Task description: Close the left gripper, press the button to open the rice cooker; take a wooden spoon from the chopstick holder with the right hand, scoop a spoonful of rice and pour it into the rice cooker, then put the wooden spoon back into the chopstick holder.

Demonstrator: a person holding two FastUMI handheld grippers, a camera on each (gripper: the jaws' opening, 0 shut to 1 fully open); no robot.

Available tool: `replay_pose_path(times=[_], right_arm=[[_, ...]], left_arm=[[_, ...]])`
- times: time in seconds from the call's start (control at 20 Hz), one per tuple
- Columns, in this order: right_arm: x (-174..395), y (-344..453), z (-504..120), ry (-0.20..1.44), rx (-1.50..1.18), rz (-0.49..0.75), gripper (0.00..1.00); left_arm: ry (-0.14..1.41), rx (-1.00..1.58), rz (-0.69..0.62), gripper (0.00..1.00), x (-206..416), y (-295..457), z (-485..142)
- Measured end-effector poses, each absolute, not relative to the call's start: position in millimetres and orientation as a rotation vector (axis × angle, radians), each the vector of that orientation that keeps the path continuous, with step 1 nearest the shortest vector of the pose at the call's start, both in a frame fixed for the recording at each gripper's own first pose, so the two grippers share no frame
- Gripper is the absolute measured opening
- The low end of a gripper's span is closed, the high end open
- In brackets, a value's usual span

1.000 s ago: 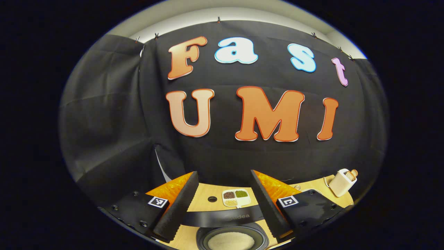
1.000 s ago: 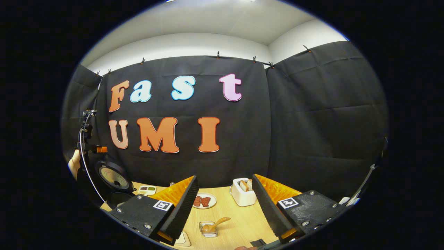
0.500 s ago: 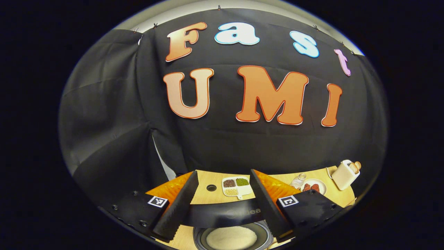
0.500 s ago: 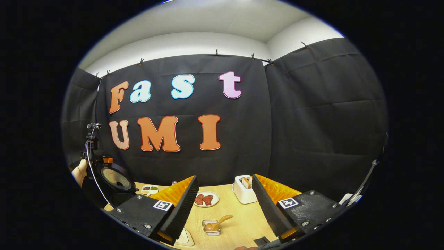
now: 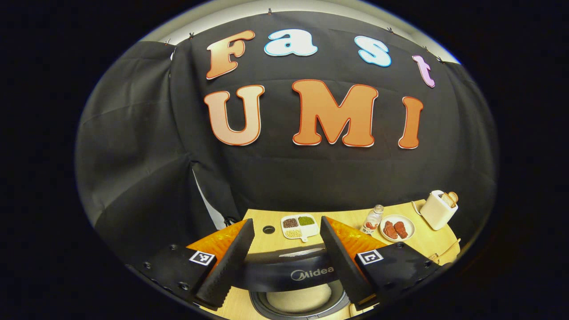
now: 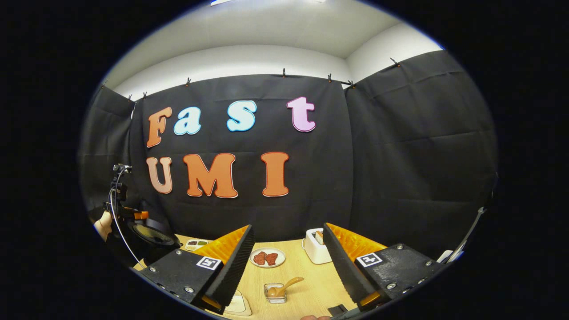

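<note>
You are working at a light wooden table set against black cloth walls, with a white wall and ceiling above the cloth in the right gripper view. On the table in the left gripper view you have a divided dish of grains, a small bottle, a plate of red pieces just beside it, and a white toaster farther right. Your left gripper hangs above the rice cooker, its fingers spread wide apart and holding nothing; the cooker's dark lid crosses between them, tipped partway over the pot, and pale rice shows in the pot below it. Your right gripper is held level over the table, looking toward the back wall, its fingers also wide apart and empty. Between them, on the table, sits the chopstick holder, a small clear container, with the wooden spoon resting in it, bowl down and handle angled up to the right. In that view the cooker stands at the far left, with your other hand and its cabled device above it.
</note>
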State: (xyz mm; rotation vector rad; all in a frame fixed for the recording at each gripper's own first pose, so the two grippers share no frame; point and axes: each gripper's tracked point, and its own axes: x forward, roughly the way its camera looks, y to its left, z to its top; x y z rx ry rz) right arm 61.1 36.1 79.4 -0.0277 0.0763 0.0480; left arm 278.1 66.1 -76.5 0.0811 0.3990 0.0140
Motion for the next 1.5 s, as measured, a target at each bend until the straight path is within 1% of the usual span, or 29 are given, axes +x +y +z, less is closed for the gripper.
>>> replay_pose_path(times=[0.25, 0.3, 0.45, 0.5, 0.55, 0.6, 0.7, 0.75, 0.95, 1.0, 1.05, 1.1, 1.15, 1.2, 1.25, 1.3, 1.35, 1.5], right_arm=[[60.2, 54.1, 70.6, 0.101, -0.021, 0.097, 0.95], [59.8, 59.4, 67.0, 0.110, -0.022, 0.109, 0.95], [62.2, 72.3, 57.3, 0.134, -0.027, 0.141, 0.95], [63.5, 76.7, 53.4, 0.141, -0.027, 0.151, 0.95], [64.5, 79.8, 50.1, 0.150, -0.026, 0.158, 0.95], [66.5, 83.9, 47.8, 0.158, -0.026, 0.166, 0.95], [69.1, 88.7, 43.3, 0.170, -0.027, 0.175, 0.95], [70.0, 91.3, 40.5, 0.176, -0.026, 0.179, 0.95], [73.4, 96.3, 31.1, 0.202, -0.009, 0.190, 0.95], [72.7, 94.4, 28.9, 0.210, -0.009, 0.187, 1.00], [72.6, 93.1, 27.4, 0.214, -0.012, 0.184, 0.95], [73.1, 91.3, 25.8, 0.217, -0.016, 0.179, 0.95], [74.1, 89.7, 26.4, 0.218, -0.018, 0.173, 1.00], [74.8, 89.3, 26.2, 0.219, -0.018, 0.171, 1.00], [75.2, 88.5, 26.0, 0.221, -0.016, 0.169, 0.95], [74.6, 88.9, 23.8, 0.225, -0.014, 0.169, 0.95], [74.0, 88.7, 23.2, 0.229, -0.015, 0.169, 0.95], [70.5, 86.6, 17.4, 0.244, -0.029, 0.165, 0.95]], left_arm=[[0.430, 0.048, -0.020, 1.00, 229.5, 56.3, -114.3], [0.434, 0.048, -0.022, 0.99, 219.6, 55.1, -123.5], [0.457, 0.041, -0.036, 1.00, 193.8, 51.3, -157.6], [0.467, 0.036, -0.044, 0.98, 187.7, 50.1, -168.7], [0.478, 0.030, -0.048, 0.98, 182.2, 48.9, -180.5], [0.484, 0.034, -0.050, 1.00, 178.0, 48.7, -190.1], [0.478, 0.071, -0.058, 0.99, 173.9, 47.0, -205.2], [0.480, 0.077, -0.058, 1.00, 171.6, 46.3, -213.5], [0.503, 0.118, -0.040, 0.99, 165.3, 45.6, -248.0], [0.513, 0.129, -0.033, 0.99, 160.4, 46.1, -254.9], [0.446, 0.129, -0.026, 0.99, 163.7, 47.9, -248.7], [0.440, 0.119, -0.016, 0.99, 166.3, 50.0, -241.8], [0.435, 0.104, -0.008, 1.00, 162.5, 49.9, -245.5], [0.451, 0.091, 0.002, 0.99, 156.7, 48.2, -252.5], [0.417, 0.118, -0.008, 0.99, 161.7, 48.0, -250.2], [0.445, 0.134, -0.006, 1.00, 155.9, 49.7, -261.0], [0.413, 0.131, -0.008, 1.00, 158.1, 48.8, -257.8], [0.417, 0.127, -0.010, 1.00, 155.9, 47.9, -257.9]])
